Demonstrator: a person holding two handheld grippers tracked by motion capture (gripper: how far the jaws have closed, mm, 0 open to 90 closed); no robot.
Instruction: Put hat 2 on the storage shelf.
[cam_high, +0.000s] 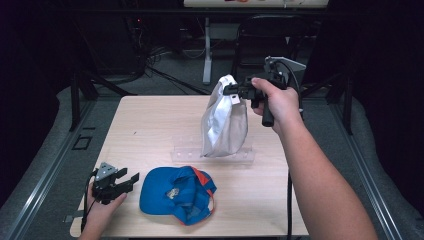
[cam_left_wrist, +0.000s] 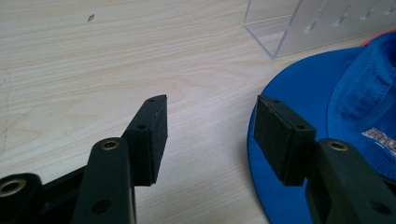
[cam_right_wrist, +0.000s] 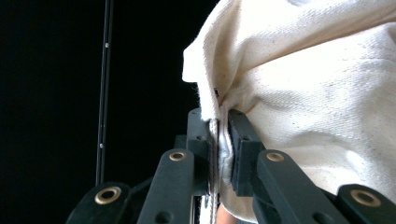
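A white cloth cap (cam_high: 223, 122) hangs in the air over the far middle of the table, above a clear plastic stand (cam_high: 212, 154). My right gripper (cam_high: 231, 90) is shut on the cap's upper edge; up close, the cream fabric (cam_right_wrist: 322, 93) is pinched flat between its pads (cam_right_wrist: 240, 154). A blue cap (cam_high: 176, 194) with orange trim lies on the table near the front edge. My left gripper (cam_high: 131, 181) rests just left of it, open, with nothing between its fingers. In the left gripper view the blue cap (cam_left_wrist: 327, 107) lies under the right-hand jaw of my left gripper (cam_left_wrist: 210, 135).
The light wooden table (cam_high: 150, 125) stands on a grey floor. The clear stand (cam_left_wrist: 317, 23) lies beyond the blue cap. A black chair (cam_high: 272, 30) and desk legs stand behind the table. A cable (cam_high: 289, 205) trails down from the right hand.
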